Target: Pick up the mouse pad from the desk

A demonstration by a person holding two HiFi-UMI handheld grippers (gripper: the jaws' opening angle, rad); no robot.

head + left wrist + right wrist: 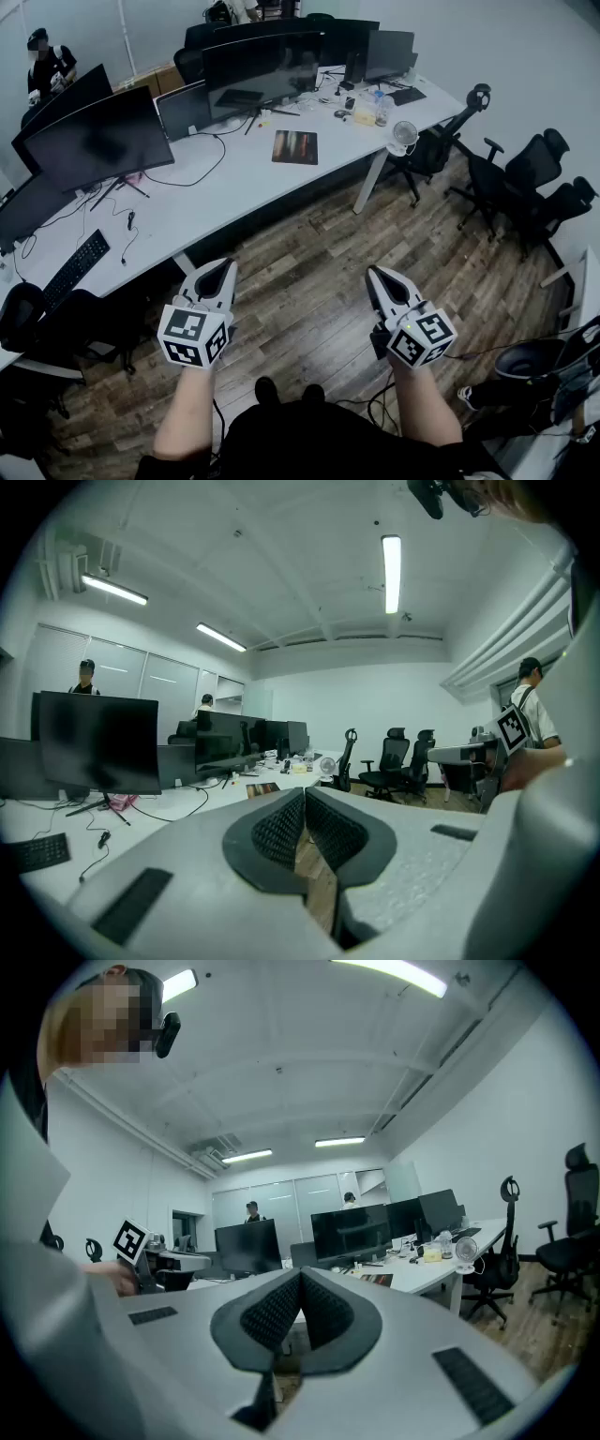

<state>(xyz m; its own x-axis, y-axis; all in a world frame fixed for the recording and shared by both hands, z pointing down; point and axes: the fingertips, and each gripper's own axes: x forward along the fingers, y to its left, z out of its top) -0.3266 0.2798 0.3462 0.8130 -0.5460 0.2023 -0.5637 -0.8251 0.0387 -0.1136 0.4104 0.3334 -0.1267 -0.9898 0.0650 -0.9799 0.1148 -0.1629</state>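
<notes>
Head view, monitors [260, 67] behind mouse pad [294, 147]

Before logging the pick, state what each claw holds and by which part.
Nothing held: left claw and right claw are shut, empty; the mouse pad lies on the desk.

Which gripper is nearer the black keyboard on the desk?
Left. The left gripper hovers over the floor right of the keyboard; the right gripper is farther right.

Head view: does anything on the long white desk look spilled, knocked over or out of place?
Nothing stands out. The dark rectangular mouse pad lies flat on the long white desk with nothing on it, and the black monitors stand upright.
</notes>
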